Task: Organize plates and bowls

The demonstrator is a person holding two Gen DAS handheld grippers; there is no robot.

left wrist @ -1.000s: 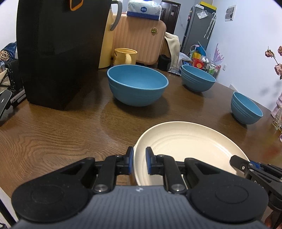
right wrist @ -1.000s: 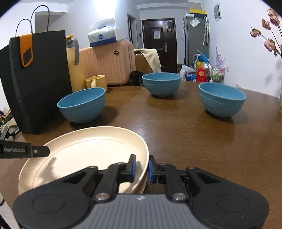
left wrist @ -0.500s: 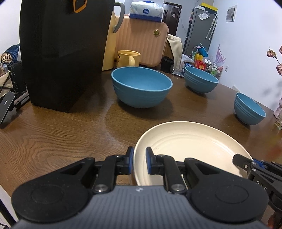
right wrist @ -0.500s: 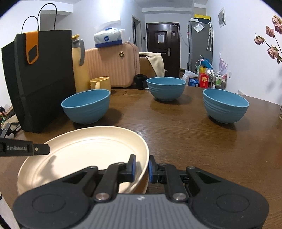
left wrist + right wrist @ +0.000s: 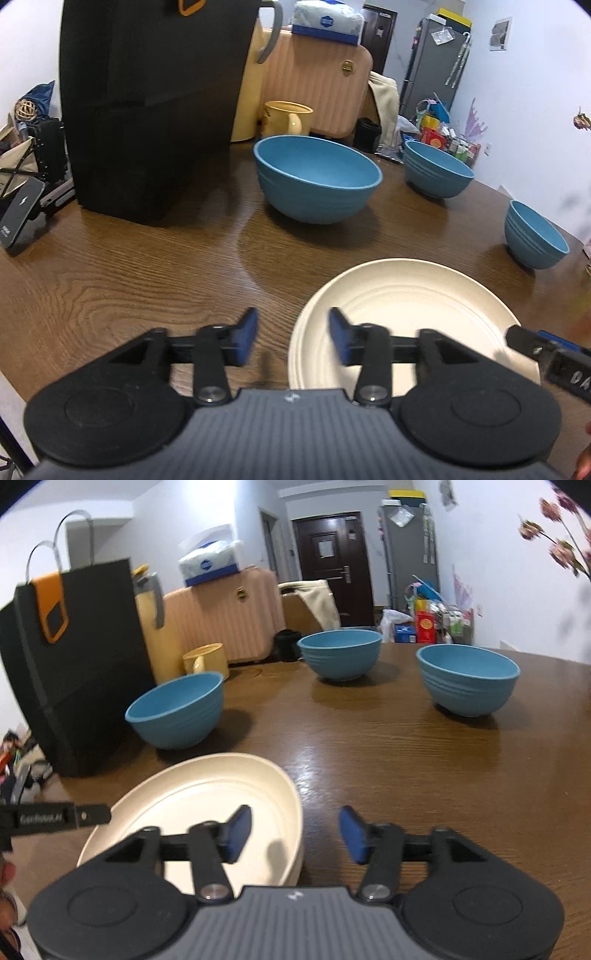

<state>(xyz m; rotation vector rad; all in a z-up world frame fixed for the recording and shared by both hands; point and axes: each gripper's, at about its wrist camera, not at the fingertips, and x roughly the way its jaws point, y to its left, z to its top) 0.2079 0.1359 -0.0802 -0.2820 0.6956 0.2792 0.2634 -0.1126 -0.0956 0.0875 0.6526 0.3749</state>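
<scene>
A stack of cream plates (image 5: 406, 314) (image 5: 192, 805) lies on the wooden table near its front edge. My left gripper (image 5: 291, 336) is open at the stack's left rim and holds nothing. My right gripper (image 5: 295, 830) is open at the stack's right rim and holds nothing. Three blue bowls stand apart behind the plates: a large one (image 5: 317, 177) (image 5: 177, 709) at the left, one (image 5: 437, 173) (image 5: 340, 653) at the back, one (image 5: 535, 236) (image 5: 467, 677) at the right.
A tall black paper bag (image 5: 147, 103) (image 5: 70, 657) stands at the table's back left. A yellow mug (image 5: 286, 118) and a yellow jug (image 5: 149, 627) stand behind the large bowl. A peach suitcase (image 5: 314, 88) is beyond the table. Pink flowers (image 5: 561, 550) hang at the right.
Both grippers were shut on the plate stack's rim and have opened. Both have pulled back a little from the plates, which now rest on the table.
</scene>
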